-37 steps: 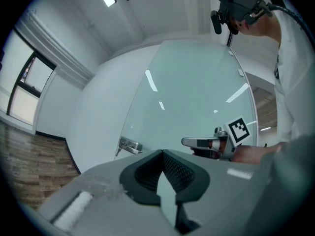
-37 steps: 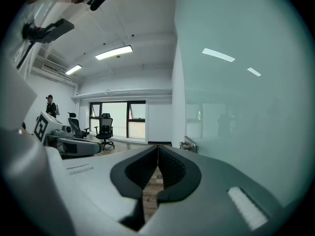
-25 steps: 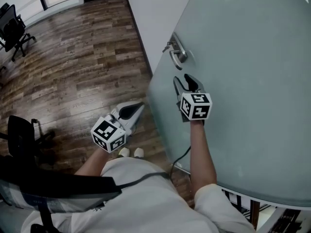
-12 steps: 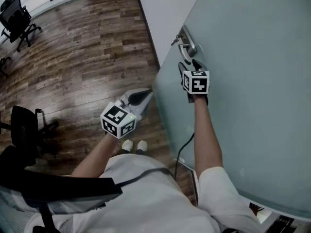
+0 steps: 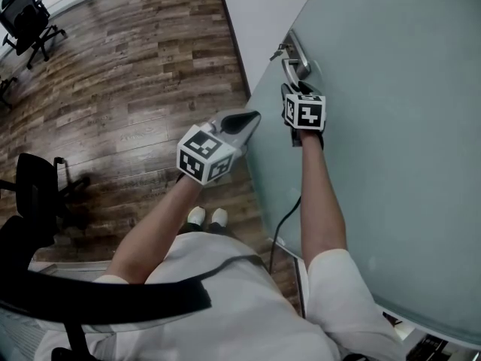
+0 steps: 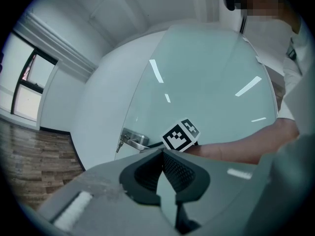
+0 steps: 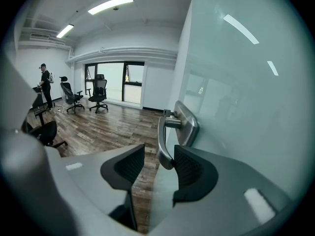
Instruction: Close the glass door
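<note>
- Toward one o'clock in the head view: a pale frosted glass door [image 5: 391, 164], free edge running down toward six, apparently standing off the white wall [image 5: 259, 13] and so not yet shut.
- Near twelve o'clock on that edge: a brushed-metal lever handle [image 5: 294, 59], probably the only firm purchase on such slick glass.
- Reaching up from six o'clock with the right gripper [image 5: 297, 89], nose tilted downward, to bracket that lever.
- Seen along the right gripper [image 7: 156, 157]: jaws spread and just narrowed, the lever handle [image 7: 166, 139] standing between them, close against the pad at three o'clock, clear of the pad at nine; no pinch yet.
- Probably placed this way to swing the door [image 7: 246, 107] by its lever rather than by pressing on bare glass.
- Hovering at nine o'clock of the right arm with the left gripper [image 5: 254, 116], just short of the door edge, above the brown wood-plank floor [image 5: 128, 81].
- Seen along the left gripper [image 6: 162, 153]: jaw tips pressed together on nothing, aimed at the door [image 6: 206, 82]; likely kept closed to serve as a blunt pusher, or simply held spare.
</note>
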`<action>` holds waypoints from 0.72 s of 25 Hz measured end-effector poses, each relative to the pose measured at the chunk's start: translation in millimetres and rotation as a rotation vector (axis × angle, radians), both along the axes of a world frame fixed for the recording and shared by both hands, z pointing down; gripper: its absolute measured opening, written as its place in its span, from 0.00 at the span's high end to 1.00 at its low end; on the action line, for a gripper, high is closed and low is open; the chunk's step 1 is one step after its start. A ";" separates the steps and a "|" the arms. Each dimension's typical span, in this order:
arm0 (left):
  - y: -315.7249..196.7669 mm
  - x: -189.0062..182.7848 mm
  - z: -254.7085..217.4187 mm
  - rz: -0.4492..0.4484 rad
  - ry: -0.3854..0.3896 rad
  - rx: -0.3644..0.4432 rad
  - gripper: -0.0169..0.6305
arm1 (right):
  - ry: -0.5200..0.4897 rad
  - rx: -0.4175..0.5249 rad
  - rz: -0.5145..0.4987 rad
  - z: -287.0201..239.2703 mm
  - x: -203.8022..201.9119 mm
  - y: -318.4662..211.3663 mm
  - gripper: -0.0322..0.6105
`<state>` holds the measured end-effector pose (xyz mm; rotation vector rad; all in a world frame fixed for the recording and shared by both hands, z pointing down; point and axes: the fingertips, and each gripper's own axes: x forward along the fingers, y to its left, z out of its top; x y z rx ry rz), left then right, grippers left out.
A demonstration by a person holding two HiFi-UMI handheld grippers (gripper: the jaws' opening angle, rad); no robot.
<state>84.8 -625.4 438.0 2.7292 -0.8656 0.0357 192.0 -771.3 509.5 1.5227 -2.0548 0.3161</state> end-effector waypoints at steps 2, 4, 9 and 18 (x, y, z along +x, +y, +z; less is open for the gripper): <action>-3.4 -0.7 -0.7 -0.005 0.002 -0.005 0.96 | 0.009 -0.013 0.008 2.0 0.9 -1.3 0.66; -6.0 -1.8 -2.9 -0.010 0.005 -0.006 0.96 | 0.032 -0.032 0.021 4.1 2.1 -3.5 0.66; -2.1 -3.8 -0.4 -0.015 0.002 -0.007 0.96 | 0.121 -0.061 0.079 7.7 12.2 -3.7 0.78; 4.3 -12.0 2.2 -0.022 -0.003 -0.015 0.96 | 0.114 -0.072 0.049 6.2 2.5 0.1 0.79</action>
